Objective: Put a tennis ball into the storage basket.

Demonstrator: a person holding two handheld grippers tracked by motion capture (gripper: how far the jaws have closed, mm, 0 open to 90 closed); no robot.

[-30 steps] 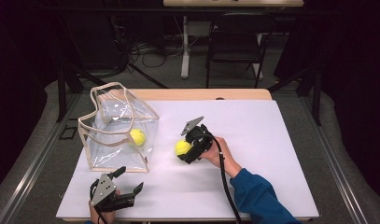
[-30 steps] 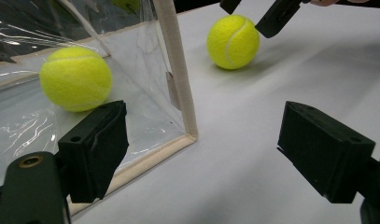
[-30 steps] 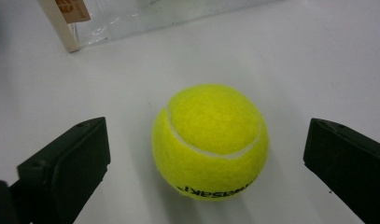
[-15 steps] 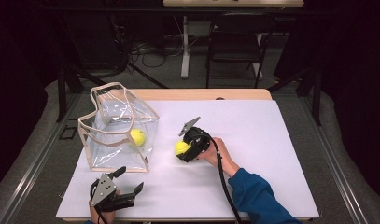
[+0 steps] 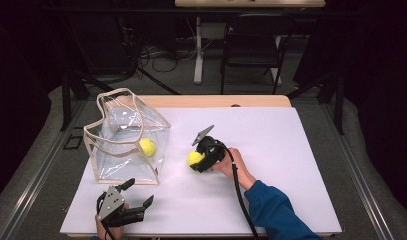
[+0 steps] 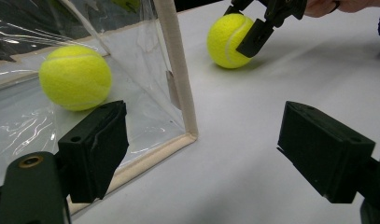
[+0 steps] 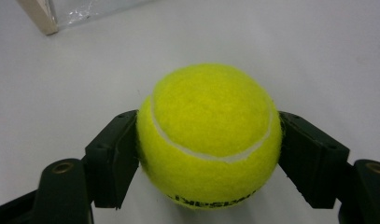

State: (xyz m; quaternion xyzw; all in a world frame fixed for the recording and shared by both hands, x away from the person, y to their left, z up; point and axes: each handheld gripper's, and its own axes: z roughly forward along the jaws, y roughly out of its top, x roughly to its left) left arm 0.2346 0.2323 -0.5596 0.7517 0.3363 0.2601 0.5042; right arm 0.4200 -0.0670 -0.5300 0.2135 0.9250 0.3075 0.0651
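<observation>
At the middle of the table (image 5: pixel 291 140), our right gripper (image 5: pixel 199 162) has its jaws pressed against both sides of a ball (image 5: pixel 194 158), which looks to be resting on the white surface; the right gripper view shows the pads touching the felt at the ball's 9 and 3 o'clock. From that ball, the clear bag (image 5: pixel 123 137) stands at about 9 o'clock, near but apart. A second ball (image 5: pixel 147 146) already lies inside the bag, near its corner closest to us.

Our left gripper (image 5: pixel 136 194) rests at the table's 7 o'clock edge with its jaws spread wide and nothing between them. It sits just short of the bag's near corner, as the left gripper view shows, with the beige trim (image 6: pixel 178 70) rising between its pads.

We judge the job to be roughly half done: one ball is bagged and the other is gripped but not yet lifted. What remains is to raise it, carry it toward 9 o'clock over the bag's open top, and let it drop in. Our left gripper may need to steady the limp bag's rim first.
</observation>
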